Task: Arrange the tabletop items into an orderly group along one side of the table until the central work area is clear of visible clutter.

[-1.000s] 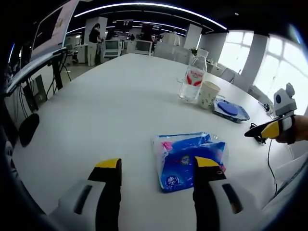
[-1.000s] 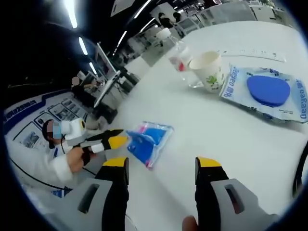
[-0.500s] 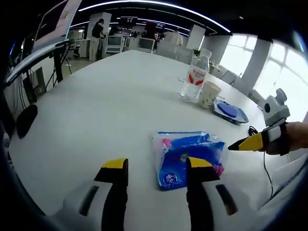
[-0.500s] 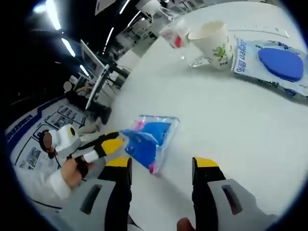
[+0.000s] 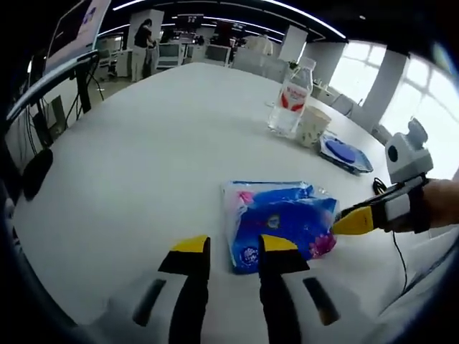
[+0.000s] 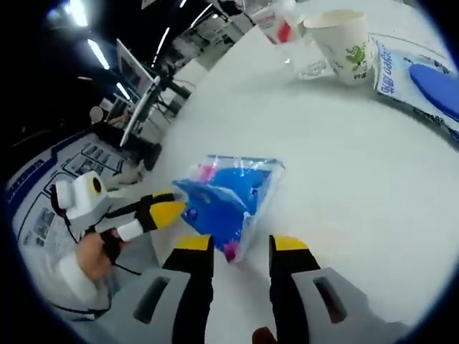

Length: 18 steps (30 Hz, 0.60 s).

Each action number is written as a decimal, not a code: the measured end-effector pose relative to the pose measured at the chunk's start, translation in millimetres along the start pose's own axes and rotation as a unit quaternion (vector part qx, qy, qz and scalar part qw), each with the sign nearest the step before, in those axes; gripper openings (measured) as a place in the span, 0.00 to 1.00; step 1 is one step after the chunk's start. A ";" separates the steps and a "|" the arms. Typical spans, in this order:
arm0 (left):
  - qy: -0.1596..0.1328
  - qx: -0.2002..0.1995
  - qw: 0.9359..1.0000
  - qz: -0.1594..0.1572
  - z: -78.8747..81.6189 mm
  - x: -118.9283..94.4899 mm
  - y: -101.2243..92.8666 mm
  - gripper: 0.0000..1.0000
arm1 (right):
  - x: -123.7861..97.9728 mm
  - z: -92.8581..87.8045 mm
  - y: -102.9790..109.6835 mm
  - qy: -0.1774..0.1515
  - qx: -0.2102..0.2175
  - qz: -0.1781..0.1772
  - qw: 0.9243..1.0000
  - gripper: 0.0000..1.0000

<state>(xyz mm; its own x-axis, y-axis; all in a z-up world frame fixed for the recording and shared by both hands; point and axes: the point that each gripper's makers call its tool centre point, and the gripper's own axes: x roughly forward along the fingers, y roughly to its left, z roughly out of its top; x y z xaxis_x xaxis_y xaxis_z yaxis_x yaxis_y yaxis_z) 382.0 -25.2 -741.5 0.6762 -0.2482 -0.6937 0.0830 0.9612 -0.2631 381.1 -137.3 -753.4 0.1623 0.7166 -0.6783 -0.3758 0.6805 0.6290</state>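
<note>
Center-bottom of left gripper view: blue tissue pack lies on white table. Left gripper jaws narrowly apart, pack's near edge just past the tips, nothing clamped. Right gripper enters from right, tip at pack's right edge; grip cannot tell. Upper right: water bottle, paper cup, blue-lidded packet grouped. Right gripper view: right gripper jaws slightly parted by pack.
</note>
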 end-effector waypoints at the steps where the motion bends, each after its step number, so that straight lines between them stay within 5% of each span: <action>1: 0.002 -0.005 1.000 -0.004 -1.4 1.2 -1.6 0.13 | -0.5 -0.2 0.5 -0.001 0.007 0.002 1.000 0.19; 6: 0.006 -0.008 1.000 0.010 -4.5 -0.2 -2.5 0.00 | -2.9 -1.1 -5.2 0.000 -0.002 -0.008 1.000 0.01; 11: -0.010 -0.030 0.999 0.002 -0.4 -2.5 -5.8 0.00 | -15.6 10.0 -4.9 -0.046 0.065 0.013 0.997 0.00; 18: -0.007 -0.011 1.000 -0.021 4.9 4.1 -26.8 0.00 | -35.7 6.0 -14.2 -0.037 0.035 0.005 0.999 0.00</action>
<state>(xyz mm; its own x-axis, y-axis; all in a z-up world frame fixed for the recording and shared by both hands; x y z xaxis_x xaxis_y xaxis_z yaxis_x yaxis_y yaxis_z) 386.1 -51.4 -734.0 0.6825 -0.2868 -0.6722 0.0963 0.9471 -0.3063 386.1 -171.6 -735.9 0.2261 0.7310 -0.6438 -0.3138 0.6804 0.6623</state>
